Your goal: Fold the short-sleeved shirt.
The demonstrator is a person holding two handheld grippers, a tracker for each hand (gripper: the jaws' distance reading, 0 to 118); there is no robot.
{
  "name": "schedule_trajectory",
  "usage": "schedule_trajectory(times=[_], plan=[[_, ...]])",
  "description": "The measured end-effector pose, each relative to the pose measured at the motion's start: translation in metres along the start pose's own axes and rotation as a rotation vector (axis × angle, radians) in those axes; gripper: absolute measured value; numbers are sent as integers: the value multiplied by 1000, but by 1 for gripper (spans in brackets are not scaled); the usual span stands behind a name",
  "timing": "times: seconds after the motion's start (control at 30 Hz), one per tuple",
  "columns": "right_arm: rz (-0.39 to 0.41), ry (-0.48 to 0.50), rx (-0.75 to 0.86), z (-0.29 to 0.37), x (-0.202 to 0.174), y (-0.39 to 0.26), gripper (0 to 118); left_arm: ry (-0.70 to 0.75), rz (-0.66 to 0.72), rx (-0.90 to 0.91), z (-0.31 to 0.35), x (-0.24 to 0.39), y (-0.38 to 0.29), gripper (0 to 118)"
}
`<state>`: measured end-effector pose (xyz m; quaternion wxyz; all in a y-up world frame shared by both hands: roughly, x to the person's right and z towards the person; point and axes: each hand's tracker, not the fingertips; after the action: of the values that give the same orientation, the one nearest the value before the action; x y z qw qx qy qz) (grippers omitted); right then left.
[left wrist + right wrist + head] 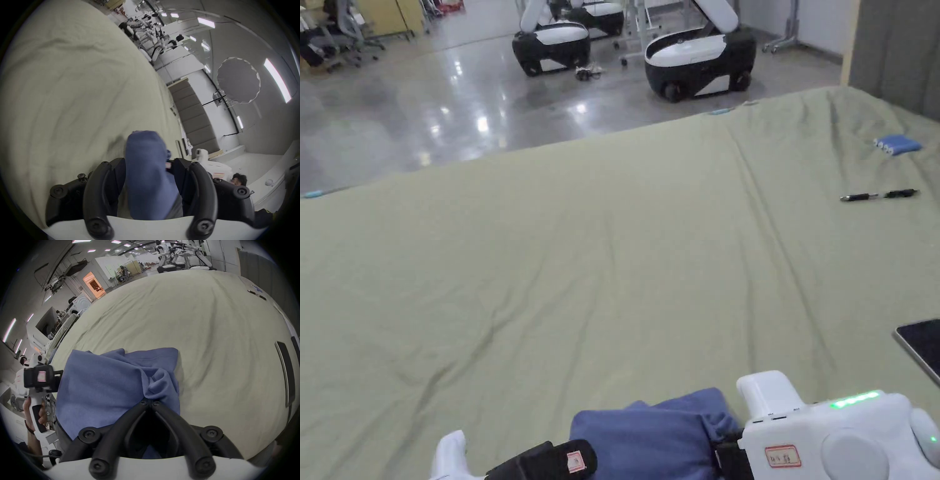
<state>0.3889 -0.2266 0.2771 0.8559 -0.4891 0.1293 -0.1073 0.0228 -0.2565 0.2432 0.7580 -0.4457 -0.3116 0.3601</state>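
Blue short-sleeved shirt [650, 437]: bunched at the near edge of the green-covered worktop [612, 262], held up between both tongs. Right tongs [150, 401]: jaw tips pinched together on a gathered fold of the shirt. Left tongs [148, 172]: jaws standing apart with a thick roll of the shirt filling the gap between them; whether both press on it cannot be told. A hand [34, 410] grips the left handle. Also on the worktop, well apart to the right: a pen [878, 195], a small blue pack [897, 145], and a dark phone [922, 347] at the edge.
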Motion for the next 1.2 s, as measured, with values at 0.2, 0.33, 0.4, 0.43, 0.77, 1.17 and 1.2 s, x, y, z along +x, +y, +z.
schedule_trajectory(times=[0.2, 0.33, 0.4, 0.43, 0.77, 1.17, 1.2], plan=[[-68, 27, 6, 1, 5, -2, 0, -75, 58, -31, -31, -4, -5, 49], [-61, 21, 17, 4, 3, -3, 0, -24, 43, -25, -31, -7, -6, 27], [-73, 45, 36, 15, 2, -3, 0, -32, 57, -5, -16, -1, -5, 25], [-86, 98, 106, 27, 2, -5, 0, -36, 41, 17, -3, 5, 0, 25], [-97, 263, 211, 56, -10, -21, 0, 433, -8, 323, 269, -52, 87, 25], [-131, 219, 251, 61, 1, -21, 0, 889, -171, 439, 317, -29, 110, 60], [-132, 220, 271, 64, 4, -17, 0, 904, -248, 459, 314, -9, 101, 60]])
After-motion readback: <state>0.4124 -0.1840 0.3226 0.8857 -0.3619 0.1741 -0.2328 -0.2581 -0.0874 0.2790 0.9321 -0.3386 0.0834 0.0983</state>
